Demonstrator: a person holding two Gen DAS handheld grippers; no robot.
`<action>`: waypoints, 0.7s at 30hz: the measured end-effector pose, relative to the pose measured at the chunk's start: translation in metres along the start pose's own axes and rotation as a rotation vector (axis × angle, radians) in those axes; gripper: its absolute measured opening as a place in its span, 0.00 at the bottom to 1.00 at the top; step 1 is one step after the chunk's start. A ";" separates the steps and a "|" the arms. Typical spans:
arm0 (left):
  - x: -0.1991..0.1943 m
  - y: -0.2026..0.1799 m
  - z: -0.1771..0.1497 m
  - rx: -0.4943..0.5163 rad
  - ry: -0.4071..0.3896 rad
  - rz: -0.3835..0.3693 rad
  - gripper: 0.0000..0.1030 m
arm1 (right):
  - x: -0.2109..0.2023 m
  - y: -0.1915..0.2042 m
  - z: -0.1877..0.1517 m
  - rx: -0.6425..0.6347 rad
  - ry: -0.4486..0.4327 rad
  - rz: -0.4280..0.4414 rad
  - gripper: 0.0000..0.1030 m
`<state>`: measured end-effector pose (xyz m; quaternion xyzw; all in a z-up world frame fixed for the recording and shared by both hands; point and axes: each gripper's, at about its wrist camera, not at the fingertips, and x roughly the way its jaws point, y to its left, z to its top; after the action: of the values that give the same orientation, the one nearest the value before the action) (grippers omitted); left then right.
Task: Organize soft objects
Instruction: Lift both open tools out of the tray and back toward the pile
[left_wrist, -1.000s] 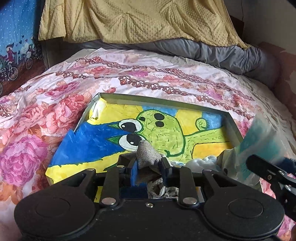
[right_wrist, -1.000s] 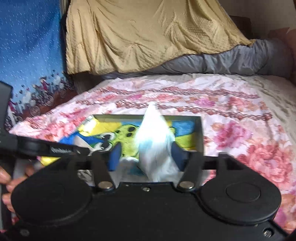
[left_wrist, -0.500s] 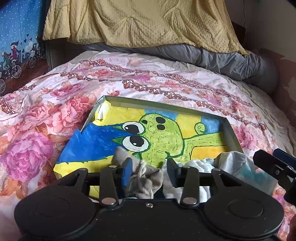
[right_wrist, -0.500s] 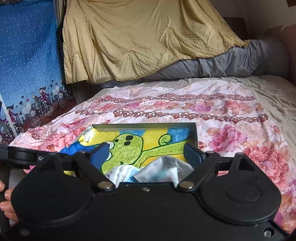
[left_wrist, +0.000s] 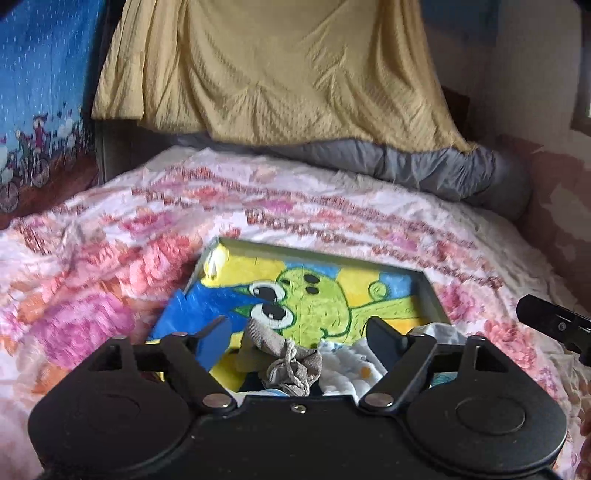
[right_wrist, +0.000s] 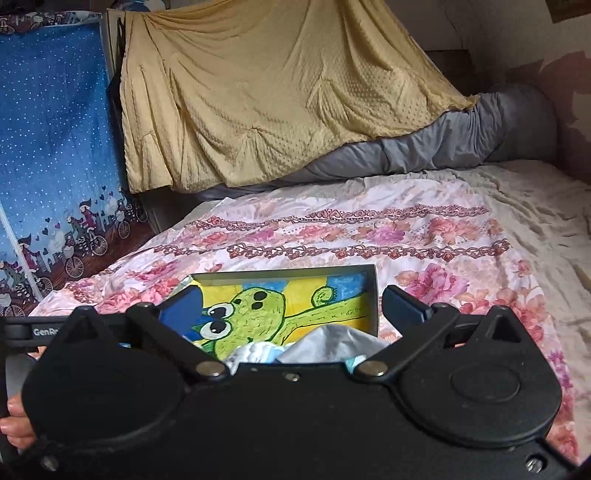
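Here one shallow box (left_wrist: 430, 291) lies on the flowered bedspread (left_wrist: 110, 266), its floor painted with a green big-eyed creature. In its near end sit the soft things: one grey sock (left_wrist: 286, 356) (bunched, lying loose), one white cloth (left_wrist: 345, 363) beside it, and one pale crumpled piece (right_wrist: 334, 341) seen from the right wrist. The left gripper (left_wrist: 297, 341) has its jaws opening, the sock between them untouched. The right gripper (right_wrist: 293, 306) is spreading too, above the pale piece, gripping nothing.
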<state>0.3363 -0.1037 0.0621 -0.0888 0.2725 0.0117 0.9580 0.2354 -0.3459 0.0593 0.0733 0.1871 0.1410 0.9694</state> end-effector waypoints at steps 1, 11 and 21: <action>-0.009 0.000 0.000 0.012 -0.017 -0.005 0.85 | -0.008 0.002 0.000 -0.006 -0.003 -0.008 1.00; -0.095 0.005 -0.007 0.065 -0.151 -0.060 0.99 | -0.082 0.035 0.007 0.011 -0.080 -0.070 1.00; -0.157 0.025 -0.032 0.045 -0.174 -0.093 0.99 | -0.154 0.067 -0.020 -0.039 -0.119 -0.124 1.00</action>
<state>0.1839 -0.0806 0.1133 -0.0784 0.1840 -0.0311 0.9793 0.0742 -0.3272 0.1069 0.0509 0.1306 0.0796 0.9869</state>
